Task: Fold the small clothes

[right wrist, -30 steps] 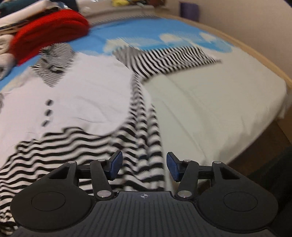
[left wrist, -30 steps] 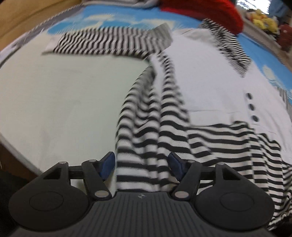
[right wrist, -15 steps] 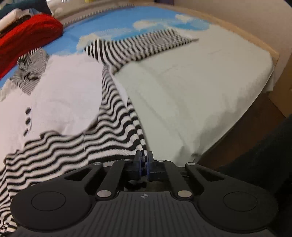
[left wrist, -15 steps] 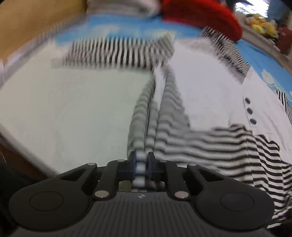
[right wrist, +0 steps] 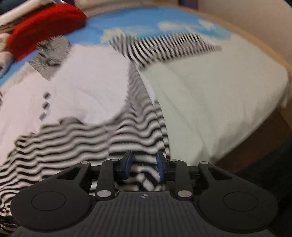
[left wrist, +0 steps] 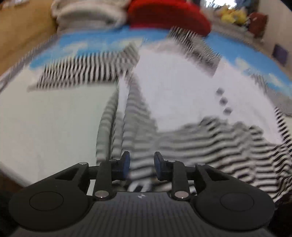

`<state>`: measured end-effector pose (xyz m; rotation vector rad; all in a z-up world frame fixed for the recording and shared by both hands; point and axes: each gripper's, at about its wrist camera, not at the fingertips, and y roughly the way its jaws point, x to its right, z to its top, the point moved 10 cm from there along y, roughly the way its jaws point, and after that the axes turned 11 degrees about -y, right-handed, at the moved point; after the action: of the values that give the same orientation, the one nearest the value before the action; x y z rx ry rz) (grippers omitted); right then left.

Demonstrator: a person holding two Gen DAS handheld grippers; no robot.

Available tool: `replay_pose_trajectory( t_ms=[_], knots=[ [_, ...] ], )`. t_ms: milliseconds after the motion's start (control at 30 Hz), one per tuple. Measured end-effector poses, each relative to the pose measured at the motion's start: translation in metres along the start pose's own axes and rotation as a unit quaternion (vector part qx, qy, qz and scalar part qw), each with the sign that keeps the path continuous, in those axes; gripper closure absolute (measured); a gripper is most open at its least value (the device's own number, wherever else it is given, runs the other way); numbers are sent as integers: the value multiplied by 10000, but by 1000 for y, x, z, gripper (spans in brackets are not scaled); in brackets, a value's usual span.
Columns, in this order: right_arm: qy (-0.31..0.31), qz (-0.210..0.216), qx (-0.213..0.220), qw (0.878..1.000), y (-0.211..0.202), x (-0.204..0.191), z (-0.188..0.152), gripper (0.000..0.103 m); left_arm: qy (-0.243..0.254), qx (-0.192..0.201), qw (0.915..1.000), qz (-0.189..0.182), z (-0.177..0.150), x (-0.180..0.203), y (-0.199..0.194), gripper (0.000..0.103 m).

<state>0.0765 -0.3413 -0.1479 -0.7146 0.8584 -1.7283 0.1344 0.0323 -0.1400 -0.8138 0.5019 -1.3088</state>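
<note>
A white shirt with black-and-white striped sleeves, collar and lower half lies face up on the bed, three dark buttons down its front. One sleeve stretches out sideways. My left gripper is at one corner of the striped hem. Its jaws are opening, with striped cloth between the pads and gaps on both sides. My right gripper is at the other corner of the shirt, near the sleeve. Its jaws are opening too, with hem cloth loose between them. Both views are blurred.
The pale sheet ends in a blue cloud print at the far side. A red garment and folded pale clothes lie behind the collar. Yellow soft toys sit at the far right. The bed's edge and brown floor lie right.
A second ago both grippers stood wide over the hem. Half a second ago both were shut on it. Now both pairs of jaws have parted, and the left gripper has risen.
</note>
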Motion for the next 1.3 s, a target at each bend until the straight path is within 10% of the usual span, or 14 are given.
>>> replay_pose_trajectory(
  t_ms=[100, 500, 733, 967, 1033, 1300],
  knots=[
    [-277, 130, 329, 9990, -10, -16, 12, 51, 32, 333, 9993, -185, 24, 12, -16, 25],
    [-809, 345, 570, 9945, -31, -46, 19, 43, 874, 1346, 9850, -637, 178, 19, -4, 18],
    [-1032, 246, 520, 9930, -30, -51, 17, 43, 51, 292, 9995, 62, 184, -52, 93, 27],
    [-1328, 276, 588, 9890, -44, -72, 56, 43, -677, 367, 9968, 208, 212, -94, 114, 44],
    [-1447, 365, 801, 9856, -53, -84, 82, 43, -1065, 233, 9938, 215, 214, -112, 122, 62],
    [-1758, 1252, 1630, 9627, -72, -155, 185, 53, -2496, -318, 9669, 422, 210, -195, 152, 62]
  ],
)
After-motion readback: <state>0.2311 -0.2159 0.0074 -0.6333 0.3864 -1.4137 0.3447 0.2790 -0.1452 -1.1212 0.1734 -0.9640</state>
